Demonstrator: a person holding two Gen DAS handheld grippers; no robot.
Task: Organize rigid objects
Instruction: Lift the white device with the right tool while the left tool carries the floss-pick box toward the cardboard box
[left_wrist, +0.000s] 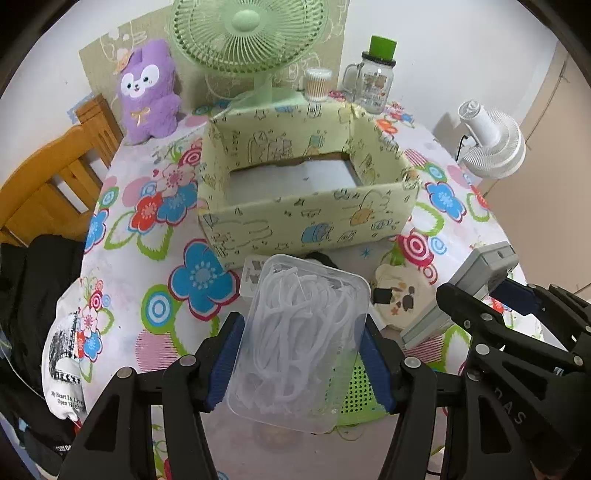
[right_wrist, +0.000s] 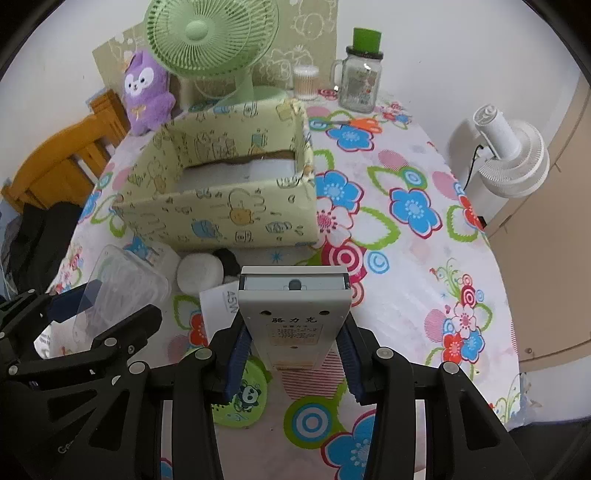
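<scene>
1. Flowered tablecloth is carrying the open yellow-green box, waiting just ahead.
2. I'm clamping the clear floss-pick case in my left gripper, lifted so it can clear the wall.
3. I'm pinching the grey flat device in my right gripper, likewise raised.

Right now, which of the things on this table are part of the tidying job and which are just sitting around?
Part of the job:
clear plastic case, in the left gripper
grey device, in the right gripper
patterned box

Just sitting around:
green fan
purple plush toy
glass jar mug
white fan
</scene>
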